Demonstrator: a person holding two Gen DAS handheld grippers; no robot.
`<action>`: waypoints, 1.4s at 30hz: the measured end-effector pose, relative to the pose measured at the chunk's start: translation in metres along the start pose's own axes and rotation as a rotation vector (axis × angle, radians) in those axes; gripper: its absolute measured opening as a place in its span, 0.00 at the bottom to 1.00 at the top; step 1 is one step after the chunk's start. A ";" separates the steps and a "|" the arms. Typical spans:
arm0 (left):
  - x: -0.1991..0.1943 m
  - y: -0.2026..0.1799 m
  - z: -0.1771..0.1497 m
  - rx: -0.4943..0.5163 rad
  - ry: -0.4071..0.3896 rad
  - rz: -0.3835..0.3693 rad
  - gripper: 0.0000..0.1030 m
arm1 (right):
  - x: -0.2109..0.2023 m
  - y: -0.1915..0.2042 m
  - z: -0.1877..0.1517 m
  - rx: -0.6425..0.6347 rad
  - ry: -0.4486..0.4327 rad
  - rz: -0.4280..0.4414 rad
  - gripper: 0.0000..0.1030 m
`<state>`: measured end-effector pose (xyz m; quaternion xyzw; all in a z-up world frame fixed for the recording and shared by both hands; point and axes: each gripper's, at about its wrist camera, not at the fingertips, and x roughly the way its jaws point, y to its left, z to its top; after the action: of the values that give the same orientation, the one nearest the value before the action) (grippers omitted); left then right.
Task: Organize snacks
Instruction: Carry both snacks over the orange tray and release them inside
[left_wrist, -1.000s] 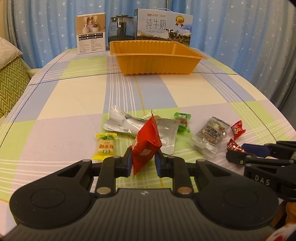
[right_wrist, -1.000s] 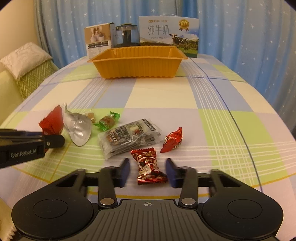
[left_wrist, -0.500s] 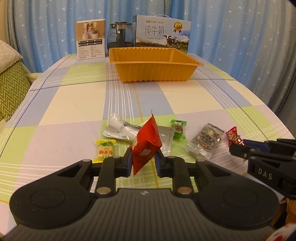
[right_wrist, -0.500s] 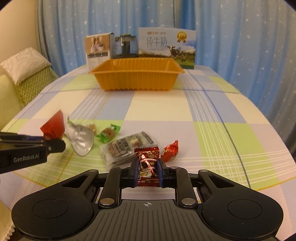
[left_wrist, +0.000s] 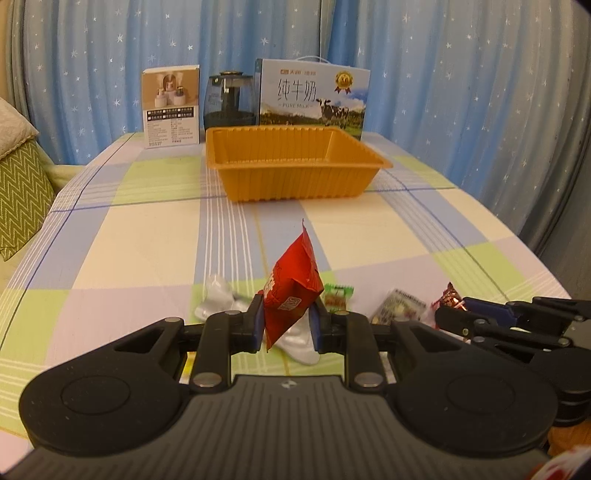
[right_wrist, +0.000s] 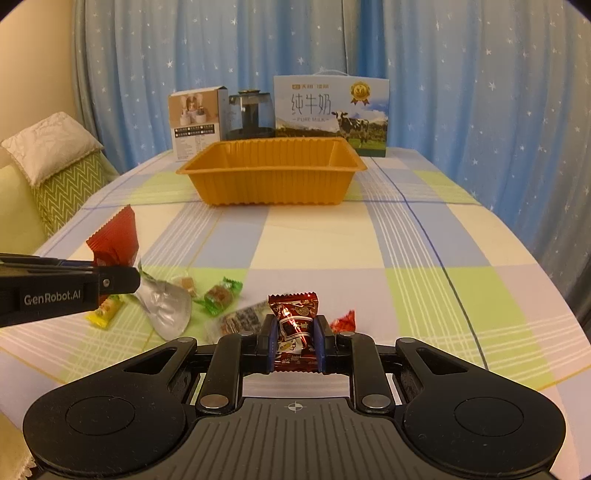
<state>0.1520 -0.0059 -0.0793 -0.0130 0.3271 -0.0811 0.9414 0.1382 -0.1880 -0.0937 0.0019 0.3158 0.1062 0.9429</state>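
Note:
My left gripper (left_wrist: 287, 321) is shut on a red snack packet (left_wrist: 291, 284), held off the checked tablecloth; the same red snack packet (right_wrist: 112, 240) shows at the left of the right wrist view. My right gripper (right_wrist: 294, 343) is shut on a dark red wrapped candy (right_wrist: 293, 325), also lifted. An empty orange tray (left_wrist: 295, 162) stands at the far middle of the table. Left on the cloth are a silver foil pouch (right_wrist: 166, 306), a green candy (right_wrist: 219, 295), a yellow candy (right_wrist: 105, 310), a clear printed packet (right_wrist: 240, 319) and a small red candy (right_wrist: 343, 321).
Behind the orange tray (right_wrist: 271, 173) stand a white product box (right_wrist: 195, 122), a dark glass pot (right_wrist: 251, 114) and a blue milk carton (right_wrist: 330, 110). Blue starred curtains hang behind. A green cushioned sofa (right_wrist: 62, 173) lies off the left table edge.
The right gripper closed on the dark red candy and lifted it. Both grippers rose with their snacks, so the tray and the table's far end show more fully.

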 end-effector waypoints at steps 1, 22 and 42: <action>-0.001 0.000 0.003 -0.002 -0.003 -0.004 0.21 | 0.000 0.000 0.003 -0.001 -0.004 0.003 0.20; 0.023 0.011 0.065 -0.017 -0.018 -0.031 0.21 | 0.019 -0.007 0.081 0.008 -0.092 0.027 0.20; 0.093 0.040 0.151 -0.033 -0.056 -0.051 0.21 | 0.106 -0.023 0.170 0.081 -0.123 0.030 0.20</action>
<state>0.3232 0.0137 -0.0208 -0.0390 0.3013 -0.0992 0.9475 0.3263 -0.1780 -0.0222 0.0511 0.2610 0.1071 0.9580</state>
